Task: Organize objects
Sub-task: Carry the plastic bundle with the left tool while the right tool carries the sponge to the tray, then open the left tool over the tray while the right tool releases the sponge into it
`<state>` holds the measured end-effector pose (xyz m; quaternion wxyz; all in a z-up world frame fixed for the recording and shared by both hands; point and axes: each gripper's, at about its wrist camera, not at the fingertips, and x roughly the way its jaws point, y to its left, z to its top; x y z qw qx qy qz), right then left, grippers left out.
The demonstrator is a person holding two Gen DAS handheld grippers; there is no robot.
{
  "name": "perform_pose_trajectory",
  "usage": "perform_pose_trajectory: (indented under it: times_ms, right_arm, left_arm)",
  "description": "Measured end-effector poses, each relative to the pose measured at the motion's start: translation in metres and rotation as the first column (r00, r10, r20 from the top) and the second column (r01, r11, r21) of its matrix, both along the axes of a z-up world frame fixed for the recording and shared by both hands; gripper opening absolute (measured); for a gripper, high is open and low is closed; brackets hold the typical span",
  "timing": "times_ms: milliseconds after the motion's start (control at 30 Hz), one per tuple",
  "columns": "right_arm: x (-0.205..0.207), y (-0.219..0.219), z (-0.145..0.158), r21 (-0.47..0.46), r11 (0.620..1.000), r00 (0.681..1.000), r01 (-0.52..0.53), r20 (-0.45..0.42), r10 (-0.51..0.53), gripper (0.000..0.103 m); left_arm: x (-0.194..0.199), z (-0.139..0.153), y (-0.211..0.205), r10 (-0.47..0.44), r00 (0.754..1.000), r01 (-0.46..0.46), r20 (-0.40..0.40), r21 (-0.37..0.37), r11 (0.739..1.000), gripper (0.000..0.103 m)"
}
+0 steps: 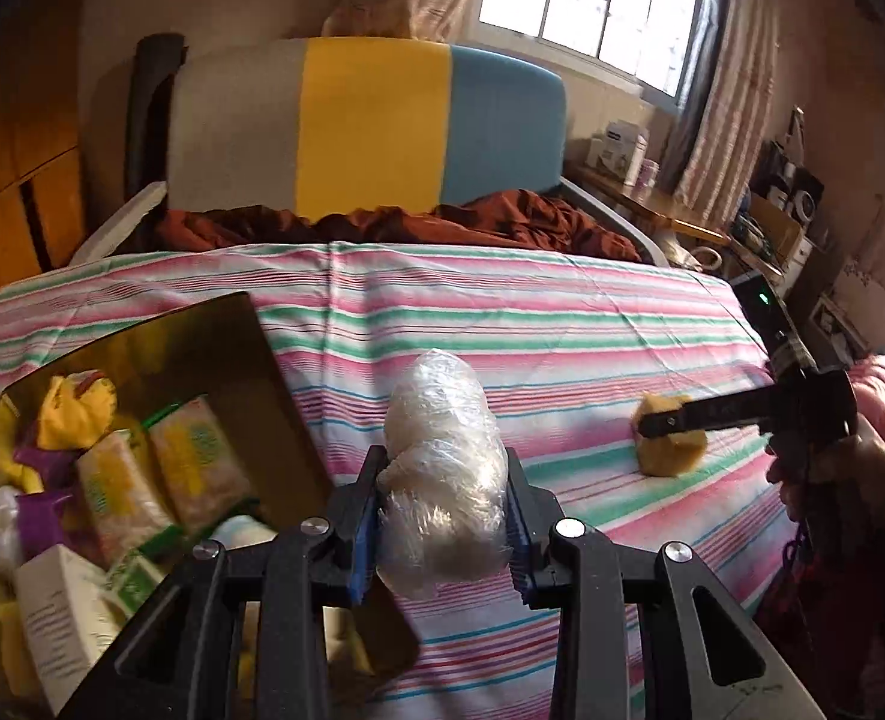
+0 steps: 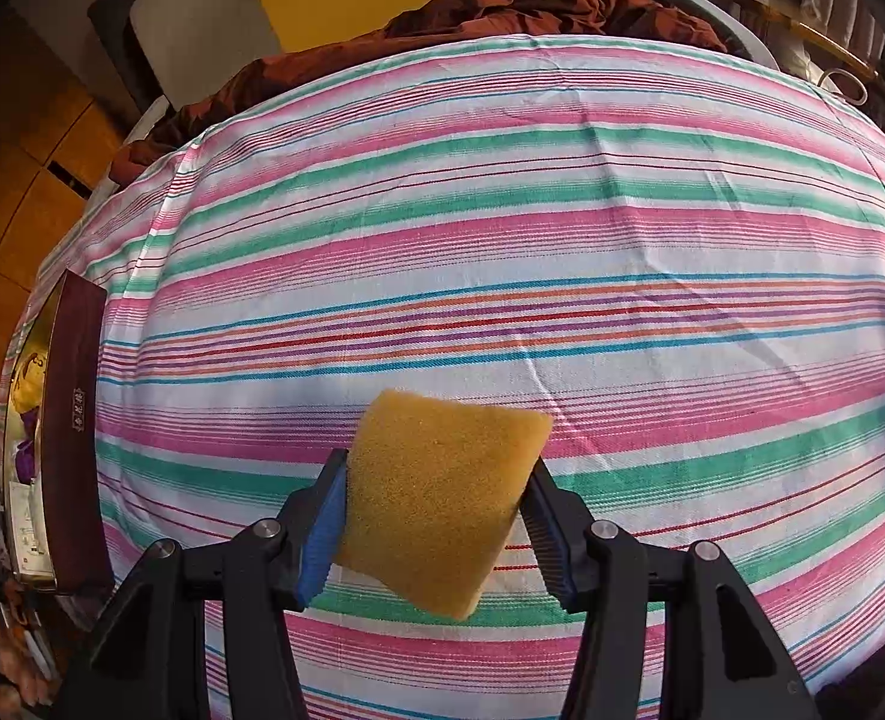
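At the far left of the striped bed sheet sits an open box with a gold inner wall. Inside it lie two yellow-and-green packets, a yellow bag, some purple items and a white carton at the near end. In the right wrist view the same box shows its dark maroon outer side at the sheet's left edge.

Just right of the box, the left gripper pinches a plastic-wrapped bundle, whitish and crinkled, between its blue pads; the bundle stands up between the fingers, above the sheet near the box's right wall.

Farther right, the right gripper squeezes a yellow sponge from both sides, its fingers pressing on the sponge's edges. The sponge is tilted and, seen from the left wrist camera, sits low over the sheet; I cannot tell whether it touches the cloth. A hand grips that tool at the right edge.

Beyond the sheet lie a rumpled brown blanket and a headboard in grey, yellow and blue.
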<state>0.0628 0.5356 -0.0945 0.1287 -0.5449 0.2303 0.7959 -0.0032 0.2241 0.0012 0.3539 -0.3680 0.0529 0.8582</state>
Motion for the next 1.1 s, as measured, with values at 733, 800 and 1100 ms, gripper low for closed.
perform_pose_trajectory:
  times_ms: [733,800,1100]
  right_arm:
    - [-0.018,-0.056,0.034,0.127,0.986,0.992,-0.104,-0.054,0.112,0.055]
    - [-0.03,-0.079,0.047,0.125,0.981,0.983,-0.15,-0.091,0.162,0.055]
    - [-0.097,-0.227,0.097,0.122,0.87,0.838,-0.479,-0.232,0.494,0.055]
  left_arm:
    - [-0.128,-0.036,-0.129,0.38,0.914,-0.364,0.142,-0.123,0.923,0.059]
    - [-0.122,-0.029,-0.135,0.381,0.916,-0.371,0.128,-0.099,0.923,0.059]
    - [-0.079,0.005,-0.172,0.422,0.907,-0.422,-0.006,-0.022,0.906,0.069]
